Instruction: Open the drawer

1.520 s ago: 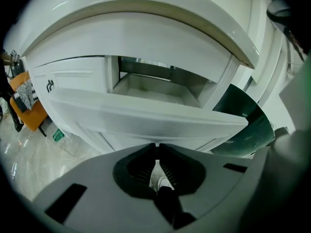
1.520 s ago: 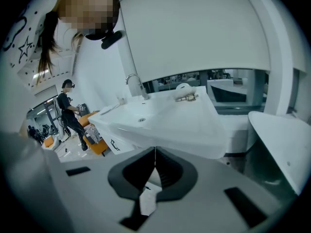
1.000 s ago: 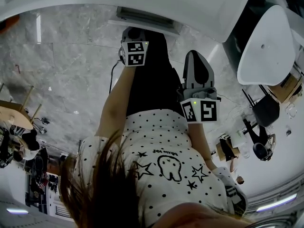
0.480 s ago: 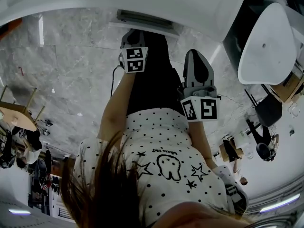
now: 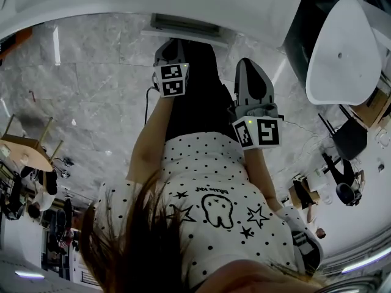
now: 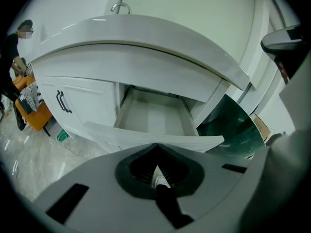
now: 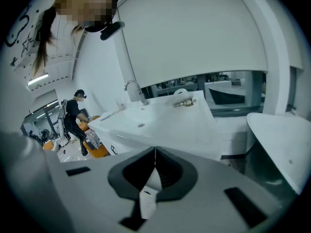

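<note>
The white drawer [image 6: 153,118] under the vanity counter [image 6: 146,38] stands pulled out, its inside bare, its front panel [image 6: 146,139] nearest to me. My left gripper [image 6: 156,148] hangs just above and before that panel, jaws shut with nothing between them. In the head view the drawer [image 5: 186,24] shows as a grey slot under the counter edge, with the left gripper [image 5: 169,44] close below it. Beside it to the right, my right gripper [image 5: 247,66] is held higher. In its own view the right gripper [image 7: 155,152] is shut and empty, facing over the sink top [image 7: 160,120].
Left of the drawer is a cabinet door with a black handle [image 6: 63,102]. A faucet [image 6: 120,7] rises at the counter's back. A dark green glass panel [image 6: 233,130] stands right of the drawer. A white chair [image 5: 342,54] is at the right. A person in black [image 7: 77,113] stands farther left.
My left gripper has risen a little from the drawer front, still shut. The right gripper has kept its place.
</note>
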`<state>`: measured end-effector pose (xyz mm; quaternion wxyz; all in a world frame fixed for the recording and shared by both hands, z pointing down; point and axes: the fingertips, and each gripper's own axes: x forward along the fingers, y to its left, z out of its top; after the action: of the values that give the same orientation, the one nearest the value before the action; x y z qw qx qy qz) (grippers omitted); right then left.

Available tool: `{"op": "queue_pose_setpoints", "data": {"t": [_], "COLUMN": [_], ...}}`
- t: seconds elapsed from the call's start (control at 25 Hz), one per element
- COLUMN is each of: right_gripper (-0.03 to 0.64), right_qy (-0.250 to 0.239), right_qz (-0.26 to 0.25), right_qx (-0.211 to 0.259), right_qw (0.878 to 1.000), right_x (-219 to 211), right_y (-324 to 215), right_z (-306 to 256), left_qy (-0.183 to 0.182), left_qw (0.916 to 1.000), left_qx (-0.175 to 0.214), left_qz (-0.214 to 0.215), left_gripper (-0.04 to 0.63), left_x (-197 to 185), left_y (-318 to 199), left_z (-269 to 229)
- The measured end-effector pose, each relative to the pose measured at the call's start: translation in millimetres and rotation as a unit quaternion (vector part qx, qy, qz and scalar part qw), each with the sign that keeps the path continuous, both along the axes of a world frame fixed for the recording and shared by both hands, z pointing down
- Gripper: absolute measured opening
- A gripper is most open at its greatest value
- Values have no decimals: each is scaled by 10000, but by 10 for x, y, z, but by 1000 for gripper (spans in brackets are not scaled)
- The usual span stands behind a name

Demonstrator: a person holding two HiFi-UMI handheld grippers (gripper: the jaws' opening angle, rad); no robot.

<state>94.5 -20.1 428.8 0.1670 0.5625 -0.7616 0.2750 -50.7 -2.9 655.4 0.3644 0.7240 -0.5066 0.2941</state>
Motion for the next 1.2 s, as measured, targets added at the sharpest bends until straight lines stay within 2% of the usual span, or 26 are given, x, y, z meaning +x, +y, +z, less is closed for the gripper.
{"op": "queue_pose_setpoints", "data": {"t": [0.36,0.56,0.72,1.08,1.2], "right_gripper": [14,14,14,15,15], "right_qy": [98,90,34,98,185], "right_qz": [-115,-255,-417,-396,-401], "right_qx": [28,15,65,276,369], "right_qw": [9999,9996,9991,9988,9983], "right_x": [58,35,16,57,90], "right_y": [50,71,99,52,6], "right_z": [-35,-190,-172,-381,-444], "left_qy": [97,138,153,272,259], "left_qw": [9987,9984,9970,9918,9913], "left_qx": [494,547,749,1226,1253], "left_qz": [42,39,102,230,307], "left_gripper": [5,4,3,3,5], "left_x": [38,49,89,126,132], "left_y": [-173,-226,-310,-549,-546], "left_z": [-366,-681,-885,-1460,-1531]}}
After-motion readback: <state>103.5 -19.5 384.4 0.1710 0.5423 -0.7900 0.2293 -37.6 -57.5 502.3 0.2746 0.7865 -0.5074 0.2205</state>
